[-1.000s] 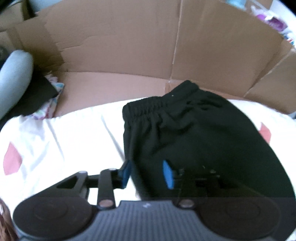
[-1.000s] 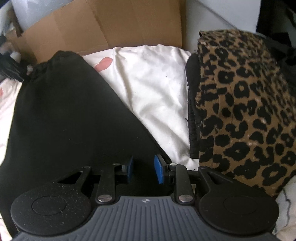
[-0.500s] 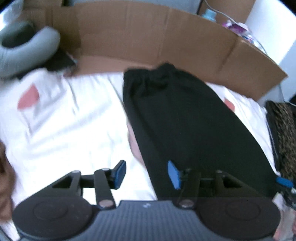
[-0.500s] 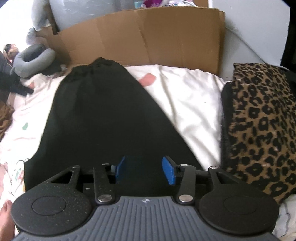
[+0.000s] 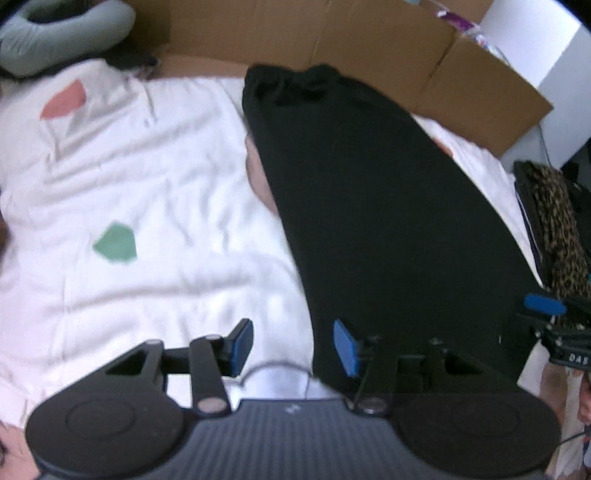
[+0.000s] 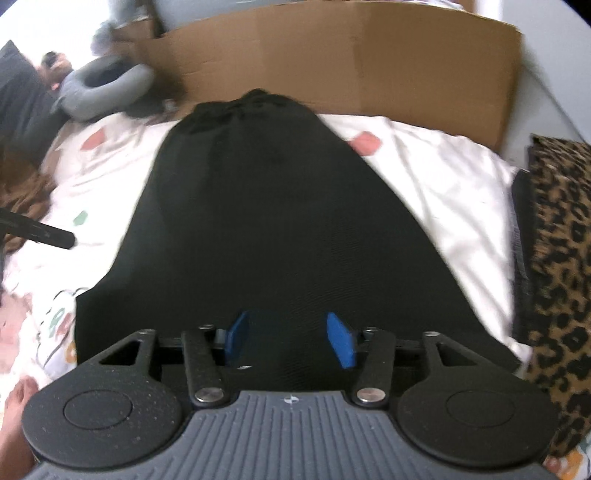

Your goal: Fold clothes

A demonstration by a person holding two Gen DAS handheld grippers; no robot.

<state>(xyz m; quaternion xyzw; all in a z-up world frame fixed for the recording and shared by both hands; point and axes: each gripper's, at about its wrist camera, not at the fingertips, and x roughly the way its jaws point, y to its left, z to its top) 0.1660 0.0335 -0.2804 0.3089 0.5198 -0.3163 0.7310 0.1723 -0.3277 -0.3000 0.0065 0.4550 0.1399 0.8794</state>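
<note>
Left wrist view: we hold the left tool (image 5: 293, 345) above the bed, its 2 blue pads apart with nothing between them. One pad hangs over the white sheet (image 5: 147, 177), the other over the near left edge of the black shorts (image 5: 369, 192). The shorts lie flat on the sheet, waistband at 12 o'clock against the cardboard sheet (image 5: 332, 37). A grey neck pillow (image 5: 62, 33) sits at 10 o'clock. At 3 o'clock we see the right tool's blue pad and a leopard-print cloth (image 5: 557, 229).

In the right wrist view, our right tool (image 6: 291, 339) hovers over the shorts' near hem, its jaws opening, only flat black fabric showing behind the gap and no fold pinched. The leopard-print cloth lies at 3 o'clock, just beside the shorts.
</note>
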